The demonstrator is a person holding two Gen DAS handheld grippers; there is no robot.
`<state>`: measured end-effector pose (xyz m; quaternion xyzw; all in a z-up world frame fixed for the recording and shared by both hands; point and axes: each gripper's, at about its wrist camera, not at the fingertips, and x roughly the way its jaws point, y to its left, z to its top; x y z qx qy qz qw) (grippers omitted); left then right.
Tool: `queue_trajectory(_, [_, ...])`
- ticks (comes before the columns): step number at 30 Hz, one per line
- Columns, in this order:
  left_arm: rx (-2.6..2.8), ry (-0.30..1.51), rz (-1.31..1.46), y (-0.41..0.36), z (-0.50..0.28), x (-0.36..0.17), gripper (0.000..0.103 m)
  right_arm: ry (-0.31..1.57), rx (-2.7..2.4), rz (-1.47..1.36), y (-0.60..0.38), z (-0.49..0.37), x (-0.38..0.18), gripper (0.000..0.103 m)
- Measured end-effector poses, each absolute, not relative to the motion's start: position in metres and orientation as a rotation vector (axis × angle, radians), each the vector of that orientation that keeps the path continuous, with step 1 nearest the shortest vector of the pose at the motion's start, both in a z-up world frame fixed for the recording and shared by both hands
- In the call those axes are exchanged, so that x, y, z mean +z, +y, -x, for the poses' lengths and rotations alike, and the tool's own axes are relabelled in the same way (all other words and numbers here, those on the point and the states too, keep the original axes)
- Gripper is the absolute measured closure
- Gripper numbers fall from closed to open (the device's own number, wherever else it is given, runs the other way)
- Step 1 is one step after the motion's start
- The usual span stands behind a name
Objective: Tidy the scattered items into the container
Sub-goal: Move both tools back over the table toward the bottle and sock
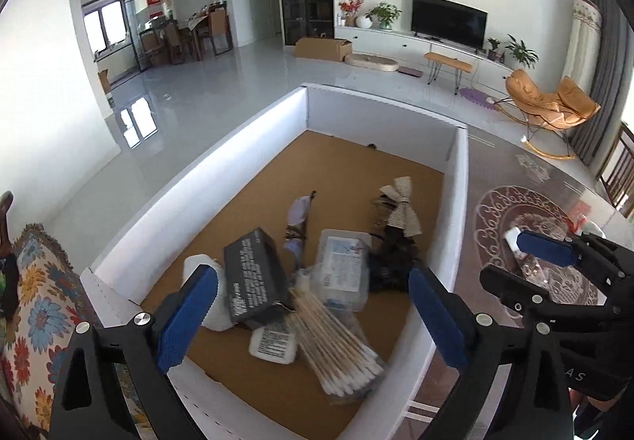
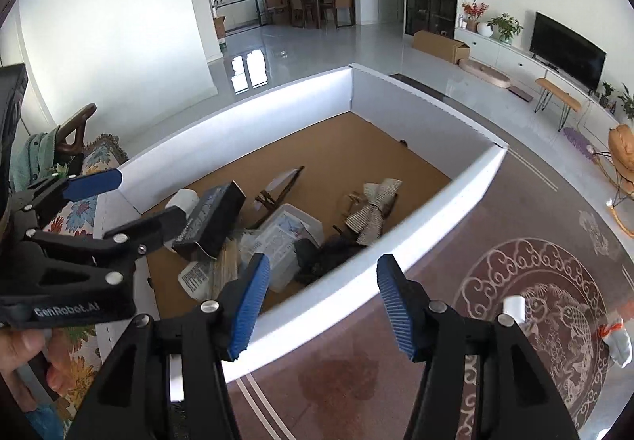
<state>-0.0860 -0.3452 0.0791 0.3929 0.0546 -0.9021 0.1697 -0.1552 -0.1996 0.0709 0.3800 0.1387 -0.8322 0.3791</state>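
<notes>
The left hand-held gripper (image 1: pixel 313 313) hangs over the near end of the container (image 1: pixel 198 178), blue pads spread wide, nothing between them and nothing gripped. Right below its fingers lies a bundle of cotton swabs (image 1: pixel 337 345) in a clear wrapper, loose on the brown floor of the container, touching neither pad. Beside the bundle sits a small white packet (image 1: pixel 273 347), and just beyond that a dark box (image 1: pixel 255 275) with white print, tilted against a white object (image 1: pixel 202 273) behind the left pad. A clear plastic case (image 1: pixel 342 265) with a printed label lies in the middle of the pile, with a striped fabric bow (image 1: pixel 402 210) and a dark tangle (image 1: pixel 390 261) of something past it; what the tangle is, I cannot tell.

Over to the right hand-held gripper (image 2: pixel 323 305): it sits outside the container, over the near white wall, jaws partly open and empty. Beyond its right finger, out on the patterned surface (image 2: pixel 436 242), a small white cylinder (image 2: pixel 514 307) stands on the round fish motif, and a white item with orange trim (image 2: pixel 618 339) lies further right near the edge of the view. Those two are outside the container. The left hand-held gripper shows in this view at the left, with the fingers of the person's hand (image 2: pixel 23 352) below it.
</notes>
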Motion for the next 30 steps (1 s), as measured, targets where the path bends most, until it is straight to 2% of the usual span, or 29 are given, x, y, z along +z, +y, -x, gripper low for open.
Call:
queue_trajectory(4, [-2.678, 0.111, -1.189, -0.265, 0.079, 0.065, 0.0, 0.265, -2.286, -0.977, -0.099, 0.143, 0.047, 0.046])
queue_trajectory(9, [-2.821, 0.095, -1.453, -0.143, 0.088, 0.003, 0.0, 0.216, -2.57, -1.081, 0.039, 0.131, 0.004, 0.046])
queue_trajectory(15, [-2.897, -0.137, -1.572, -0.03, 0.11, -0.051, 0.0, 0.009, -2.785, -1.265, 0.175, 0.124, -0.028, 0.046])
queue_trajectory(21, [-2.837, -0.25, -1.599, -0.002, 0.131, -0.067, 0.0, -0.033, -2.831, -1.302, 0.212, 0.12, -0.035, 0.046])
queue_trajectory(30, [-2.83, -0.136, -1.631, -0.011, 0.148, -0.077, 0.0, -0.036, -2.818, -1.33, 0.207, 0.134, -0.045, 0.045])
